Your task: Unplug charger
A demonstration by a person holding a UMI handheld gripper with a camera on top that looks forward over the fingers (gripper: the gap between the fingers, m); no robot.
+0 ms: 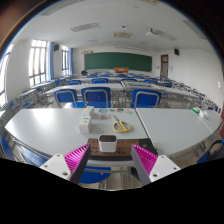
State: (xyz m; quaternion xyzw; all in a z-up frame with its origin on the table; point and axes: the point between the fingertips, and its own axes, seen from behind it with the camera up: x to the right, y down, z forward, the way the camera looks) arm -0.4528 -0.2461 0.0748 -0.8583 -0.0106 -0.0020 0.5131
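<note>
A small white charger stands upright at the near edge of a white table. It sits on a brownish strip that runs along that edge. My gripper is open. Its pink pads flank the space just short of the charger, with a clear gap on each side. The charger lies just ahead of the fingertips and touches neither finger. Its plug and socket are hidden from here.
Behind the charger on the table lie some white items and a yellow object. A blue chair seat shows below the table edge. A second white table adjoins at the right. Rows of blue chairs and a blackboard lie beyond.
</note>
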